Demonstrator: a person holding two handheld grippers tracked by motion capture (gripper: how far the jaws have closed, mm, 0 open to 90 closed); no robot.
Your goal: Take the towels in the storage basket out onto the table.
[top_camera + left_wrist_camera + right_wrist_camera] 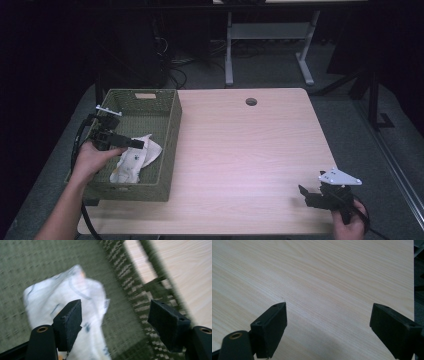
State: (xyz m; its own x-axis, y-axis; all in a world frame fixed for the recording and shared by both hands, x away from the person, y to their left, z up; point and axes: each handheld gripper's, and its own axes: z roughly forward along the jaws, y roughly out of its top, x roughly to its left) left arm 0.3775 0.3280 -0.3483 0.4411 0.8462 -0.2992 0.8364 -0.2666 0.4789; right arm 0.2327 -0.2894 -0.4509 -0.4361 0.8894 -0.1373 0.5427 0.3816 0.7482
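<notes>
High view: a green woven basket (170, 145) sits at the left edge of the counter (250, 150), with a white cloth (134, 160) crumpled on its floor.
Left gripper: the left gripper (131, 143) is held inside the basket just above the cloth, jaws spread wide with nothing between them.
Left gripper view: the cloth (70, 305) lies under and beyond the left jaw, the basket wall (140, 297) runs past the right jaw; the picture is blurred.
Right gripper: the right gripper (310, 196) rests low at the near right corner, well apart from the basket, jaws wide open and empty over bare wood (319, 277).
Step in hand: most likely the reach for the cloth, grasp not yet made.
Next move: lower the left gripper so a fold sits between the jaws, close on it, then lift clear of the basket wall.
</notes>
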